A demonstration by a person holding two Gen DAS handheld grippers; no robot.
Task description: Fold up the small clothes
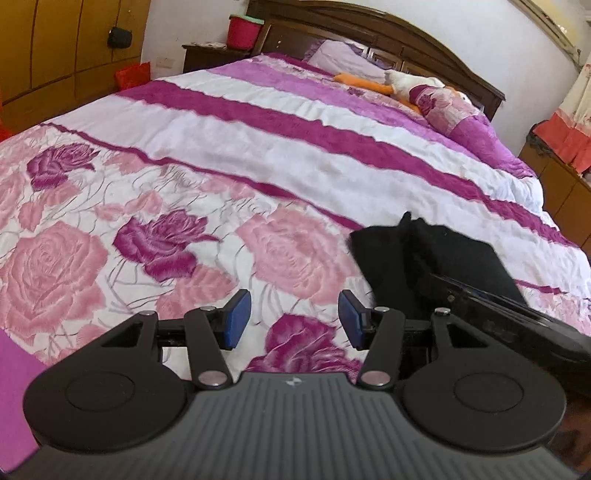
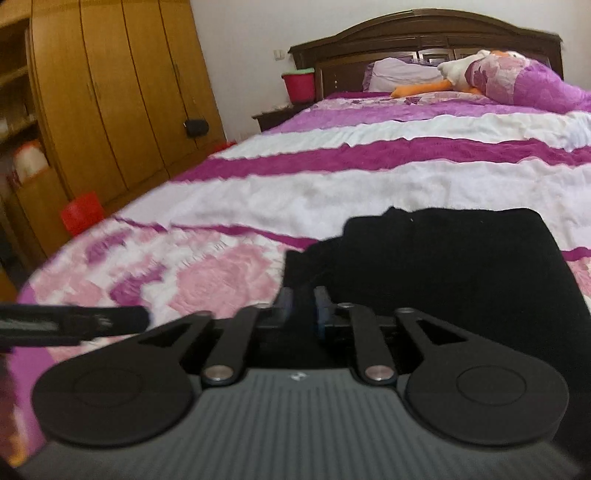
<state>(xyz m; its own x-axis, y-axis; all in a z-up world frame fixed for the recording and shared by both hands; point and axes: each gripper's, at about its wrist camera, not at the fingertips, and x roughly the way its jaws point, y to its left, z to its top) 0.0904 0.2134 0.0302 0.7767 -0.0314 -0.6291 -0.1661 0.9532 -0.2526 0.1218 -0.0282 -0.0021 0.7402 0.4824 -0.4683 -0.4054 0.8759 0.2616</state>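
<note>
Black garment (image 2: pixel 461 266): lies on the bed near its foot edge, over the rose-printed part of the bedspread (image 1: pixel 177 206). It appears partly folded, with a fairly straight far edge and a bunched, uneven corner toward the left in the right wrist view. The fabric is too dark to make out layers or seams.

Right claw (image 2: pixel 303 306): low over the near left corner of the garment, jaws narrowly apart. Dark cloth sits in front of and around the blue pads, but whether any lies between them, or is pressed, cannot be told. The position suits either laying down or picking up that corner.

Left claw (image 1: pixel 293 319): jaws well apart, nothing between the blue pads (image 1: pixel 236 317); it hovers over bare bedspread just left of the garment, apparently standing by for the next fold.

Surroundings: pillows (image 1: pixel 448 107) and a soft toy (image 1: pixel 404 83) sit at the headboard (image 2: pixel 424 33), well apart from the work area. A wooden wardrobe (image 2: pixel 110 103) stands beside the bed.

Assessment: the fold looks incomplete; the bunched corner needs flattening.
</note>
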